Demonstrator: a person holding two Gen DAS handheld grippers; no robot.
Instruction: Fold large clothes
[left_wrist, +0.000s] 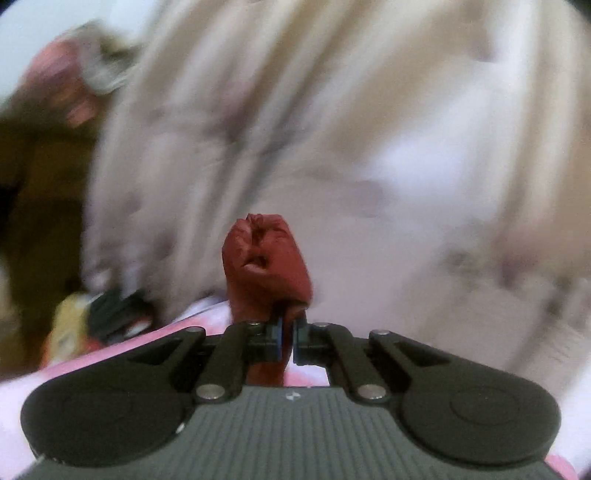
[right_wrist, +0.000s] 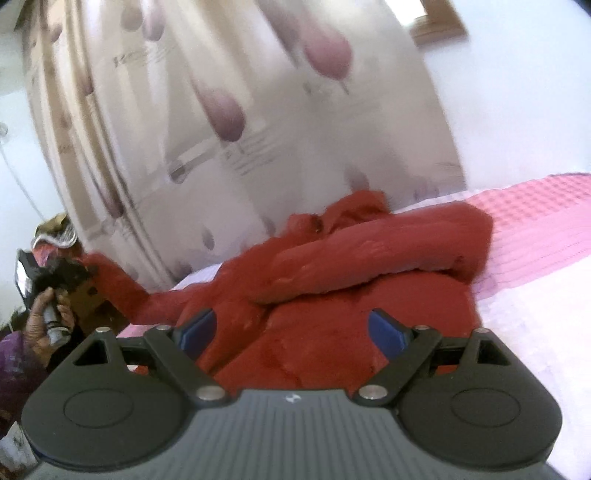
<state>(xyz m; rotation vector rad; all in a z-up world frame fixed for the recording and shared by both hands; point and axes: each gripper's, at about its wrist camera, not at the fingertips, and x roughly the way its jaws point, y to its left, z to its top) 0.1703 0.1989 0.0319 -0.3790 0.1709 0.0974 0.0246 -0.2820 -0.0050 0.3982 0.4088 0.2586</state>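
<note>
A large red garment (right_wrist: 332, 273) lies crumpled on a pink bed (right_wrist: 535, 229). One sleeve lies folded across its body, the other stretches left off the bed edge. My right gripper (right_wrist: 291, 328) is open, its blue pads on either side of the garment's near part, just above it. My left gripper (left_wrist: 290, 328) is shut on a bunched red sleeve end (left_wrist: 266, 262). It also shows in the right wrist view (right_wrist: 70, 273), held by a hand at the far left, pulling that sleeve outward.
A beige curtain with purple flower prints (right_wrist: 221, 110) hangs close behind the bed and fills the left wrist view (left_wrist: 332, 110), blurred. A white wall (right_wrist: 517, 92) is at the right. Cluttered items (left_wrist: 92, 314) sit low at the left.
</note>
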